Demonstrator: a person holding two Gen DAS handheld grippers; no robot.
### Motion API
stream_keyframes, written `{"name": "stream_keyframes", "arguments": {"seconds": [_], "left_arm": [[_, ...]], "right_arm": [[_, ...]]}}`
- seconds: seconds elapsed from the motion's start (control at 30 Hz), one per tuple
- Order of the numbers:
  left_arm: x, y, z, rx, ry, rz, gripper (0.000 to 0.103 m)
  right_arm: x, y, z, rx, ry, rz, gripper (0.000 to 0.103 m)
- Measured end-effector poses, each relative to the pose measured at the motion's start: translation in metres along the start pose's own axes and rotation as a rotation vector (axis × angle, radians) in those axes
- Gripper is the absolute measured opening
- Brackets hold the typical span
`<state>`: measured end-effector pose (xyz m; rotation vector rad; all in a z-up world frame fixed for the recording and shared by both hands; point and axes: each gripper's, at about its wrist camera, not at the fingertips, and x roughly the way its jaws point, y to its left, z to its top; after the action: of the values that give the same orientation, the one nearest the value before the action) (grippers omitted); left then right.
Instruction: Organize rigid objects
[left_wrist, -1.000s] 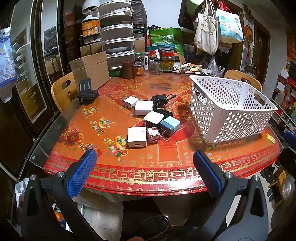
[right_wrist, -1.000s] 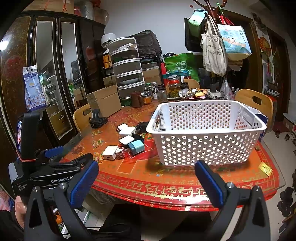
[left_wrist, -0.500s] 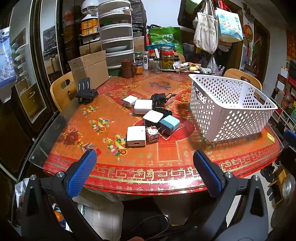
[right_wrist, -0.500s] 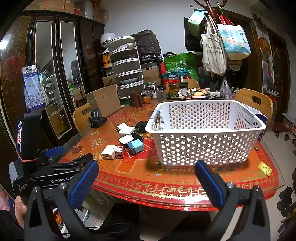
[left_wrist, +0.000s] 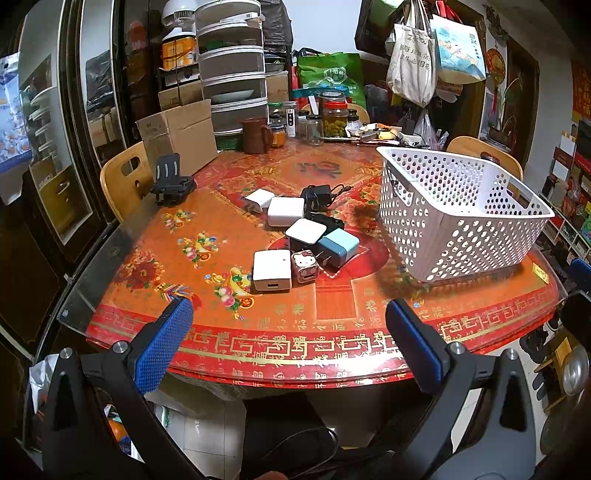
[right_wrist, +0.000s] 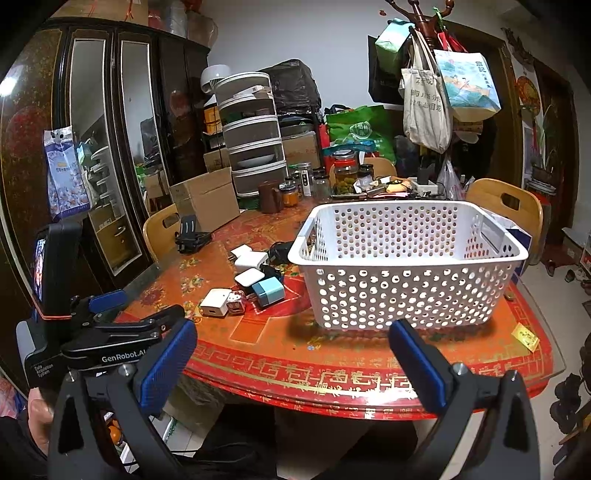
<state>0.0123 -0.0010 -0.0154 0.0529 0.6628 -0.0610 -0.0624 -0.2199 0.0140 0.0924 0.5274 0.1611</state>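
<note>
While chargers (left_wrist: 271, 270) cluster beside the white basket (left_wrist: 461, 218), we hold both grippers (left_wrist: 288, 343) (right_wrist: 291, 360) wide-jawed, empty.

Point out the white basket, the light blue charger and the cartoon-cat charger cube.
white basket (right_wrist: 402, 254): right wrist view, on its near rim.
light blue charger (left_wrist: 339, 246): left wrist view, on its top face.
cartoon-cat charger cube (left_wrist: 304, 260): left wrist view, on its printed top face.

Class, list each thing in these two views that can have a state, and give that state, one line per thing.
left gripper: open, empty
right gripper: open, empty
white basket: upright on the table, apparently empty
cardboard box: flaps open
white charger: flat on the table
brown mug: upright
</note>
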Motion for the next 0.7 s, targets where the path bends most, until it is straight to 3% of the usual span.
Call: {"name": "stream_keyframes", "arguments": {"seconds": [0.23,0.33,0.43,0.53,0.63,0.7], "left_arm": [[0.007,-0.002,0.001,0.006,-0.004,-0.007,0.103],[0.017,0.005,0.007,-0.012,-0.026,-0.006,0.103],[0.037,0.021,0.015,-0.06,-0.03,-0.023,0.103],[0.067,0.037,0.024,-0.097,0.021,-0.042,0.103],[0.105,0.046,0.026,-0.089,0.126,0.008,0.103],[0.124,0.052,0.025,-0.077,0.169,0.019,0.103]], "right_arm": [[0.002,-0.005,0.0,0.014,0.003,-0.014,0.103],[0.009,-0.024,0.005,0.01,0.0,-0.12,0.103],[0.015,-0.07,0.022,0.039,-0.03,-0.269,0.103],[0.032,-0.142,0.047,0.121,-0.012,-0.458,0.103],[0.054,-0.203,0.061,0.245,0.059,-0.474,0.101],[0.072,-0.234,0.066,0.299,0.119,-0.449,0.083]]}}
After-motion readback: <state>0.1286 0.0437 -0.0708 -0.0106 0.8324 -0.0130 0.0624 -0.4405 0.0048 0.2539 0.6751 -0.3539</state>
